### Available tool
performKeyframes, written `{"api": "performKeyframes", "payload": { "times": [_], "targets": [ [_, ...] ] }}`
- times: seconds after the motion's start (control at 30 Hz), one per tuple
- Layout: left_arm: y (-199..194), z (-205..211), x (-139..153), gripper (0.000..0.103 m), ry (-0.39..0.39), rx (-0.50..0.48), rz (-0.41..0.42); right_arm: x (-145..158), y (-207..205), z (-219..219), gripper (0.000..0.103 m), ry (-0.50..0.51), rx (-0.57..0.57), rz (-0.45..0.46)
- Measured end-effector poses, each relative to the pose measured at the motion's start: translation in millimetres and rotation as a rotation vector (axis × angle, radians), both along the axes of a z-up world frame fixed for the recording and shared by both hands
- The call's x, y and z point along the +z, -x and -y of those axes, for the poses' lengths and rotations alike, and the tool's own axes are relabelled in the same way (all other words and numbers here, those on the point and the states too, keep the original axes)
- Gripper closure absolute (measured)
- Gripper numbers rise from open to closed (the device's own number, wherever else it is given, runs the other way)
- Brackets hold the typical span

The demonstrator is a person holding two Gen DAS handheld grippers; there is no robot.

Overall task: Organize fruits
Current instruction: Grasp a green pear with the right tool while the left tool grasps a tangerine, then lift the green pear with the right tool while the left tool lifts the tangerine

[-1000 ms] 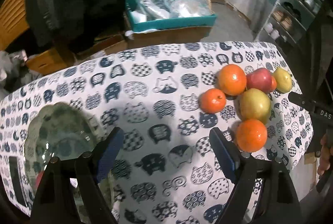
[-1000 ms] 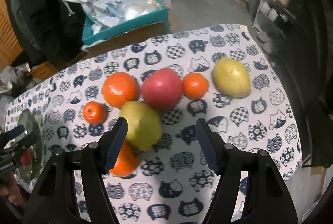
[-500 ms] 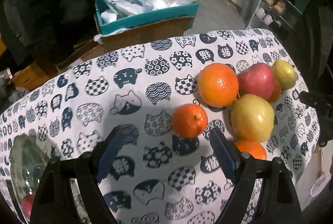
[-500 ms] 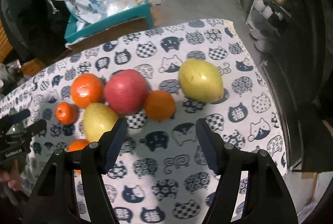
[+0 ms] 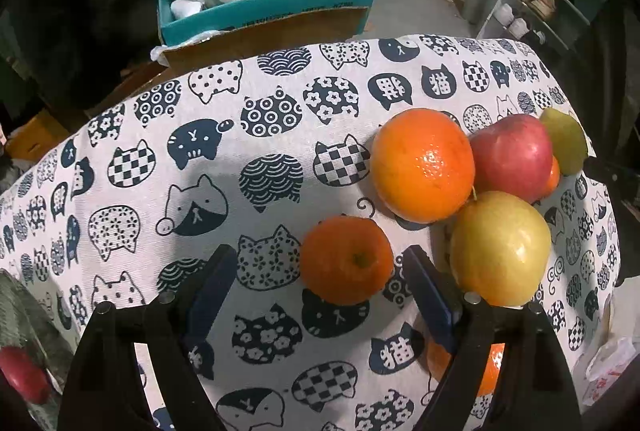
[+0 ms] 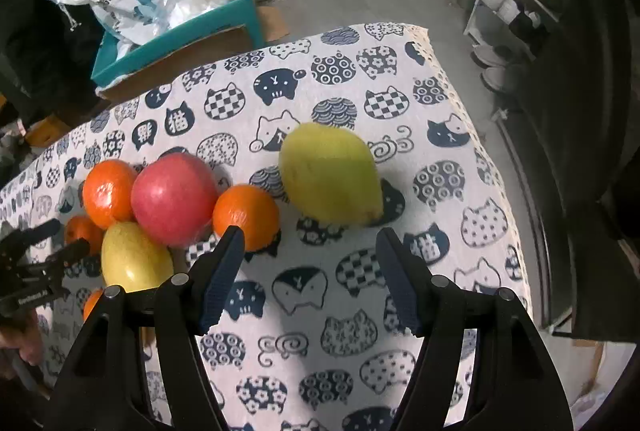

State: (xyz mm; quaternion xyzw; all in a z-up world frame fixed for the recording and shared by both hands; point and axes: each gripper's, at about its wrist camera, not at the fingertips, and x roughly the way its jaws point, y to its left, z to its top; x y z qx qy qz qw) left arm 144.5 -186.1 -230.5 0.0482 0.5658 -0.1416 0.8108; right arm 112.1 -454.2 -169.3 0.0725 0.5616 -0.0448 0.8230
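At the far left of my left wrist view a greenish glass dish [image 5: 24, 315] is cut off by the frame, with something smooth and red [image 5: 18, 375] in it that I cannot identify. The tablecloth [image 5: 168, 159] is a woven white fabric printed with navy cat heads. My left gripper [image 5: 318, 285] hangs over it with its blue ribbed pads spread wide and holding nothing; a small mandarin [image 5: 346, 259], dimpled and round, sits on the cloth between the fingertips, touching neither. Right of it come a large glossy orange [image 5: 422, 165], a smooth yellow-green pear [image 5: 500, 247], a waxy red apple [image 5: 512, 167] and, at the table's edge, a second yellow-green fruit [image 5: 566, 145], half hidden. Another orange [image 5: 492, 367] lies mostly behind my right finger.

In the right wrist view the same cluster sits left, with the left gripper's dark tips [image 6: 44, 247] poking in beside it. A mid-sized orange [image 6: 246, 217] touches the apple [image 6: 172, 199]. My right gripper [image 6: 310, 251] is parted and empty, the lemon-shaped fruit [image 6: 330, 177] lying slightly blurred just beyond its fingertips, apart from the others.
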Motion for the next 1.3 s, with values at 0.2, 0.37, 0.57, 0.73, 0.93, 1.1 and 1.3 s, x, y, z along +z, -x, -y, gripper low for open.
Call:
{"api": "performKeyframes", "payload": {
  "times": [0.2,0.37,0.57,0.73,0.93,1.1,1.3],
  "targets": [
    [-5,4,-9,0.025,0.011,-0.004,-0.007,-14,-22,6,0.031,0.027,0.026,-0.021],
    [-5,9,-14,0.040,0.006,-0.030,0.001,-25,-35,9,0.031,0.027,0.052,-0.035],
    [-4,15,-13,0.055,0.005,-0.071,0.015,-36,-46,9,0.031,0.051,0.079,-0.049],
    [-1,15,-12,0.056,0.004,-0.084,0.030,-47,-50,10,0.032,0.040,0.073,-0.086],
    [2,11,-10,0.057,0.011,-0.080,0.032,-48,-49,12,0.037,0.048,0.063,-0.069],
    [5,8,2,0.057,0.017,-0.073,0.059,-46,-45,6,0.038,0.067,0.060,-0.049],
    [8,1,21,0.057,0.040,-0.048,0.094,-25,-36,-5,0.038,0.076,0.058,0.030]
  ]
}}
